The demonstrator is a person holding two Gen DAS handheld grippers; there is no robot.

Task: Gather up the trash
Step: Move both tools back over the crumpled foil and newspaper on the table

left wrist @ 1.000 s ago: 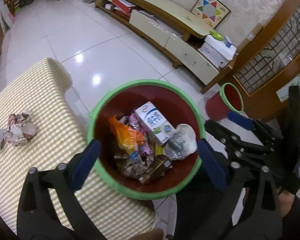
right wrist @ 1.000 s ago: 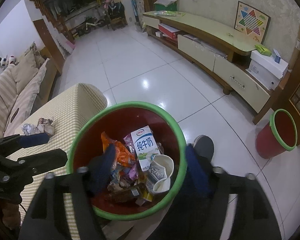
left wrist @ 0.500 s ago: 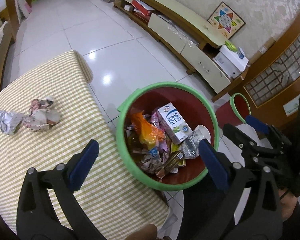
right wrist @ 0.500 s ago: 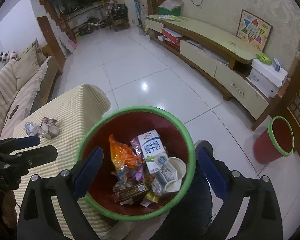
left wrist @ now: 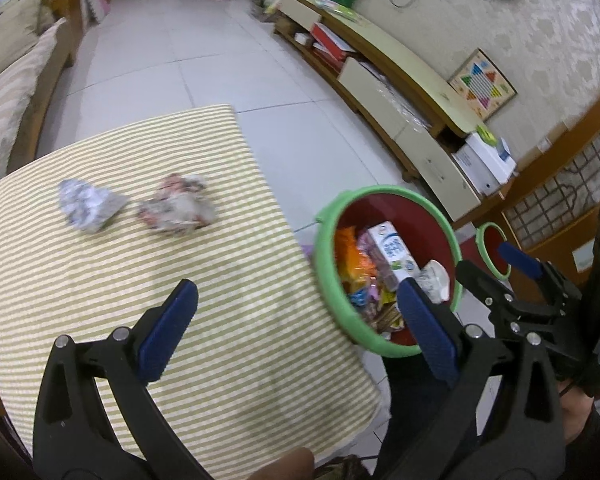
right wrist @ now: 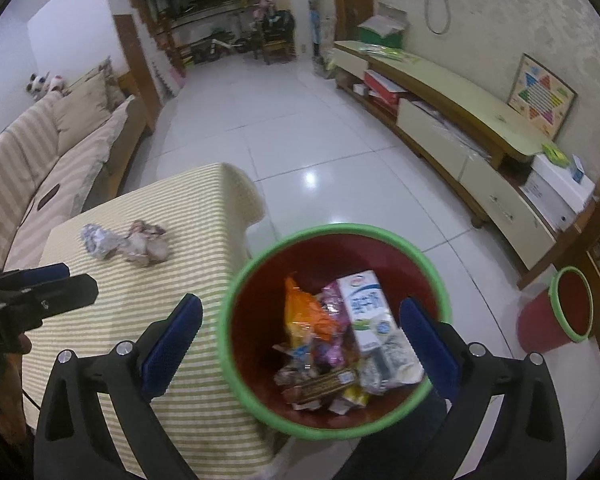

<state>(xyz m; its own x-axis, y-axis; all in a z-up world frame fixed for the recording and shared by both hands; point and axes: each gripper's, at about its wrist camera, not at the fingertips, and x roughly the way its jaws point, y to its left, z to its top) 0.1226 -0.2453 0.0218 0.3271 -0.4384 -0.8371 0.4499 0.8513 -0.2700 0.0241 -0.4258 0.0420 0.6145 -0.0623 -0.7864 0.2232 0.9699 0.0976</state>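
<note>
Two crumpled paper balls lie side by side on the striped tablecloth (left wrist: 220,340): a grey-white one (left wrist: 88,206) (right wrist: 98,242) and a reddish one (left wrist: 176,210) (right wrist: 146,242). My left gripper (left wrist: 296,288) hangs open over the cloth, short of the balls, with nothing between its jaws. At the table's right edge stands a red bin (left wrist: 416,220) (right wrist: 340,256) with a green rim, holding a milk carton (right wrist: 366,312), an orange wrapper (right wrist: 306,314) and other wrappers. Above the bin my right gripper (right wrist: 300,303) has its jaws opening, wide and empty. Each view shows the other gripper at its edge.
A smaller red bin (right wrist: 572,308) stands on the white tiled floor at the right. A long low cabinet (right wrist: 460,100) runs along the right wall, with a white box (right wrist: 556,184) at its end. A striped sofa (right wrist: 40,152) sits left of the table.
Both grippers have swung left from over the bin toward the table. The paper balls now sit nearer the middle of the left view. The right jaws have spread wider.
</note>
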